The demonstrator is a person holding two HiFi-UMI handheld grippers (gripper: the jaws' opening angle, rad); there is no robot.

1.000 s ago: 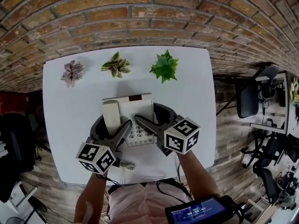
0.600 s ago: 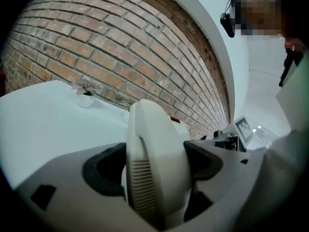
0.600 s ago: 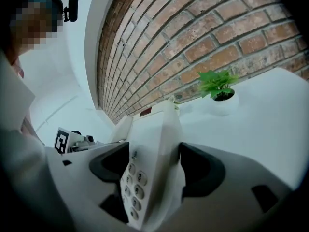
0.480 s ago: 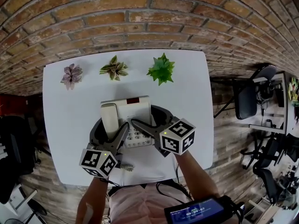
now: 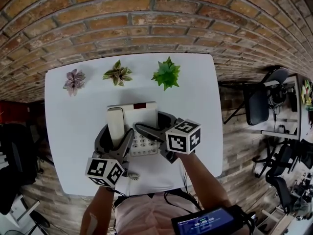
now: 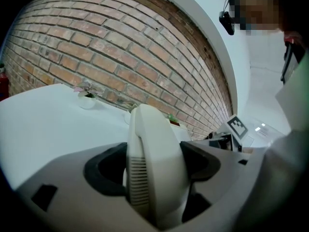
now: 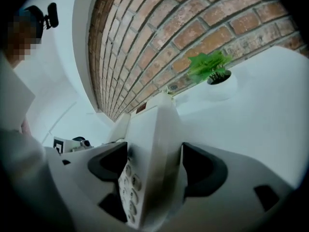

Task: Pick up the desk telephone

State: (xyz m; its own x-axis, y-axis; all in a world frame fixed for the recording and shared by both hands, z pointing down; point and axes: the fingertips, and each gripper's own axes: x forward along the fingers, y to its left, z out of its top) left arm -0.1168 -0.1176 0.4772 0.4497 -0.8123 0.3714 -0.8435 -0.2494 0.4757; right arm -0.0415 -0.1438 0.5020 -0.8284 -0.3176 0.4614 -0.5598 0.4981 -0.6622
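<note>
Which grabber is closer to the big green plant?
Right. The right gripper, jaws opening around the telephone at its keypad side, sits in front of the green plant; the left gripper, jaws closing around the handset, is farther left.

Handset between left gripper's closing jaws

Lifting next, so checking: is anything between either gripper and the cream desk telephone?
Nothing visible stands in the way. The left gripper has jaws closing around the cream plastic handset. The right gripper has jaws that are opening, and they straddle the right edge of the cream desk telephone.
</note>
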